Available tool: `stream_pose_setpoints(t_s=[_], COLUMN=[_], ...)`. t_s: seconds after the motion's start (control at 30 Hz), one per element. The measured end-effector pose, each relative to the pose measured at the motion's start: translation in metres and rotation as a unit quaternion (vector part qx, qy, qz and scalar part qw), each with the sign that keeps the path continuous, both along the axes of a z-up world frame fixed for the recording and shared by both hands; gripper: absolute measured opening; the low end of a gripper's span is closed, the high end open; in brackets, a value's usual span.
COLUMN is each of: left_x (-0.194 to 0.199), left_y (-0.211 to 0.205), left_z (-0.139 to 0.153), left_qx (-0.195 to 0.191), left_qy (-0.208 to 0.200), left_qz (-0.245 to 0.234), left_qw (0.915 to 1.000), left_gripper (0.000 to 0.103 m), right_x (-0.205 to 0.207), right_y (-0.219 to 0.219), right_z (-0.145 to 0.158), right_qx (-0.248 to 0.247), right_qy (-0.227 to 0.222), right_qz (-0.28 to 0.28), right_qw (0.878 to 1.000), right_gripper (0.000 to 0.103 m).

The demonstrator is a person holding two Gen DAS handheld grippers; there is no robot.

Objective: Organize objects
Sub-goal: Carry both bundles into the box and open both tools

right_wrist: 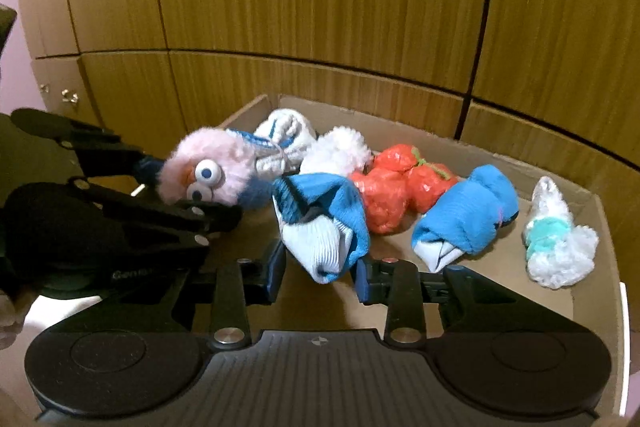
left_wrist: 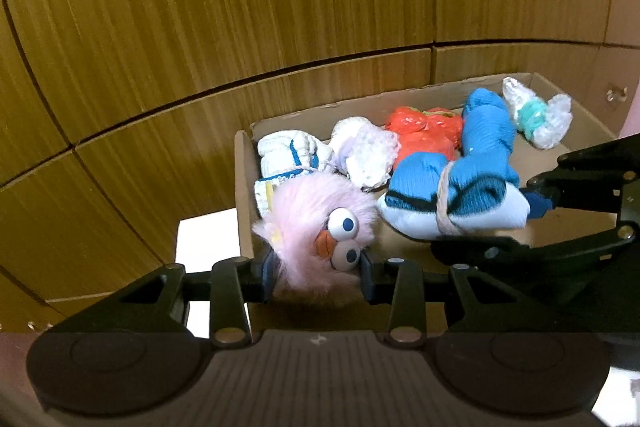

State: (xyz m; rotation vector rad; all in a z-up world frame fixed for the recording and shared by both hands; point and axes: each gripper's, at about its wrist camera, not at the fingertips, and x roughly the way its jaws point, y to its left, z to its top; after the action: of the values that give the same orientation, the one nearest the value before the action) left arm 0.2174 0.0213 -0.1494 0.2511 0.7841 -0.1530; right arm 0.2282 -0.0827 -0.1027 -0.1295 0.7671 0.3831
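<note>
My left gripper (left_wrist: 316, 277) is shut on a pink fluffy toy (left_wrist: 316, 227) with big eyes and an orange beak, held over the left end of a cardboard box (left_wrist: 244, 187). My right gripper (right_wrist: 320, 273) is shut on a blue and white sock bundle (right_wrist: 324, 227) over the box's middle. In the left wrist view the right gripper (left_wrist: 532, 203) comes in from the right, holding that bundle (left_wrist: 448, 195). In the right wrist view the left gripper (right_wrist: 176, 183) comes in from the left with the toy (right_wrist: 216, 171).
In the box (right_wrist: 600, 223) lie a white and blue sock bundle (right_wrist: 284, 139), a white fluffy bundle (right_wrist: 340, 151), a red plastic bundle (right_wrist: 396, 187), another blue sock bundle (right_wrist: 468, 215) and a clear wrap bundle with a teal band (right_wrist: 556, 239). Wooden panelling (right_wrist: 320, 7) stands behind.
</note>
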Motion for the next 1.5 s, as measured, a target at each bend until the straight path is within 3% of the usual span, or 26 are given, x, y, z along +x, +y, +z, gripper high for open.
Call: stream_pose_setpoints(t_s=[0.3, 0.5, 0.57, 0.6, 0.63, 0.8, 1.0, 1.1, 1.27, 1.5], left_x=[-0.007, -0.019, -0.025, -0.03, -0.032, -0.032, -0.048, -0.056, -0.066, -0.072], left_y=[0.004, 0.011, 0.012, 0.016, 0.018, 0.027, 0.045, 0.056, 0.067, 0.072], left_z=[0.001, 0.016, 0.021, 0.024, 0.026, 0.025, 0.03, 0.029, 0.024, 0.02], left_qx=[-0.012, -0.058, -0.056, -0.058, -0.063, -0.08, -0.09, -0.09, -0.095, -0.1], left_qy=[0.004, 0.001, -0.01, -0.024, -0.036, -0.027, -0.039, -0.037, -0.034, -0.032], left_qz=[-0.003, -0.011, 0.001, 0.013, 0.017, 0.022, 0.041, 0.047, 0.058, 0.072], left_qw=[0.9999, 0.9983, 0.9984, 0.9979, 0.9973, 0.9962, 0.9943, 0.9942, 0.9932, 0.9919], left_gripper=[0.039, 0.055, 0.072, 0.094, 0.101, 0.088, 0.094, 0.094, 0.094, 0.094], right_x=[0.0, 0.001, 0.002, 0.002, 0.003, 0.004, 0.002, -0.009, -0.032, -0.021], right_y=[0.001, -0.001, 0.002, 0.005, 0.008, 0.024, 0.032, 0.03, 0.024, 0.048], right_z=[-0.008, -0.011, -0.012, -0.012, -0.012, -0.011, -0.002, 0.009, 0.025, 0.012], right_qx=[-0.006, -0.01, -0.013, -0.016, -0.018, -0.033, -0.04, -0.027, -0.014, -0.03], right_qy=[0.007, 0.014, 0.014, 0.014, 0.014, 0.018, 0.015, 0.01, 0.006, 0.025], right_qz=[0.006, 0.005, 0.007, 0.01, 0.015, 0.029, 0.039, 0.044, 0.061, 0.067], right_qw=[1.0, 1.0, 1.0, 1.0, 1.0, 0.999, 0.998, 0.999, 0.998, 0.997], right_gripper=[0.04, 0.04, 0.04, 0.04, 0.039, 0.039, 0.045, 0.064, 0.075, 0.075])
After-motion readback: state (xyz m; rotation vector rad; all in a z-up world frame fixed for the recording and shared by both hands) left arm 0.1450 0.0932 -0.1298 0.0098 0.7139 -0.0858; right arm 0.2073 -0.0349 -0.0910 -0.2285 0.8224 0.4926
